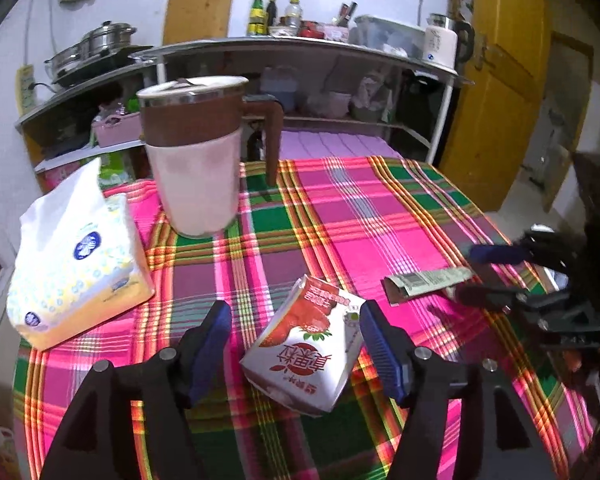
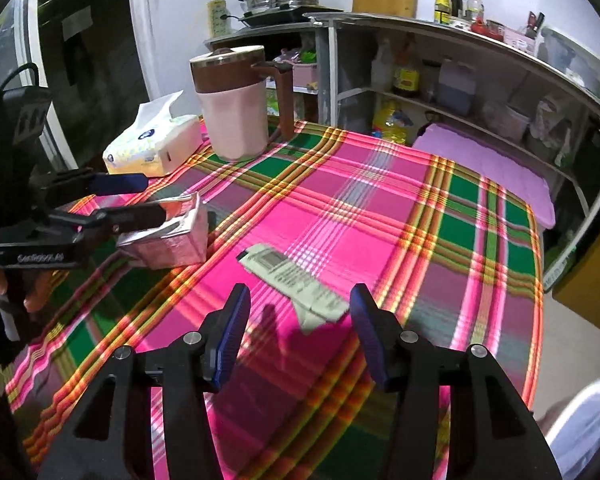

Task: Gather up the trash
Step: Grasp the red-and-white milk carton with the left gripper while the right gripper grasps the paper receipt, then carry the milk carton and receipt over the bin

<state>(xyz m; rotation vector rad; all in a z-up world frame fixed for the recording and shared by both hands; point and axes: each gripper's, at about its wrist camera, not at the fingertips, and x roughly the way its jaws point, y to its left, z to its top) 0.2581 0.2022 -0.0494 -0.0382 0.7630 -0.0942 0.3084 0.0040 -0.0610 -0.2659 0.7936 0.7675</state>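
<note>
A crushed white and red strawberry drink carton (image 1: pixel 304 344) lies on the plaid tablecloth (image 1: pixel 340 208). My left gripper (image 1: pixel 294 312) stands open around it, with a clear gap between the left pad and the carton. A flattened green and white wrapper (image 2: pixel 292 280) lies to the carton's right. My right gripper (image 2: pixel 300 294) is open just above it, the wrapper's near end between the fingers. The left wrist view shows the right gripper (image 1: pixel 476 276) at the wrapper's (image 1: pixel 424 282) right end. The right wrist view shows the left gripper (image 2: pixel 154 197) over the carton (image 2: pixel 172 240).
A brown and pink jug (image 1: pixel 196 160) and a soft tissue pack (image 1: pixel 76 256) stand at the table's far left. Metal shelves (image 1: pixel 300 46) with bottles and pots line the wall behind. A yellow door (image 1: pixel 500 80) is at the right, past the table edge.
</note>
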